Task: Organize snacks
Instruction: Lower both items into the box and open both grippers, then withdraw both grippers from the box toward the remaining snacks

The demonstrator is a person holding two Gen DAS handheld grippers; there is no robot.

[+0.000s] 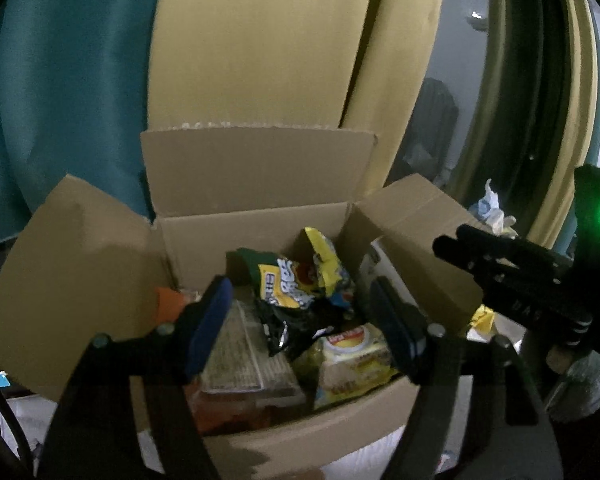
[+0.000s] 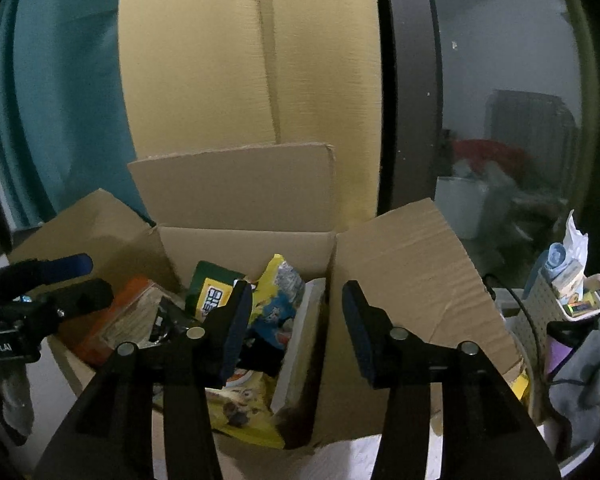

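An open cardboard box (image 1: 260, 236) stands with its four flaps spread, in front of a tan panel (image 1: 268, 40) and a teal curtain (image 1: 60, 80). Inside lie the snacks: a crumpled yellow snack bag (image 1: 296, 280) leaning at the far side, a black wrapper (image 1: 292, 328) just below it, a pale yellow packet (image 1: 352, 360) near the right wall, and a flat printed packet (image 1: 244, 352) at the left with an orange pack (image 1: 168, 300) beyond it. The left tongs (image 1: 300, 332) hover over the box, jaws apart, nothing between them. The right tongs (image 2: 296, 328) also stand apart and empty, straddling the box's right wall. A perforated holder (image 2: 548, 308) with small items stands to the right.
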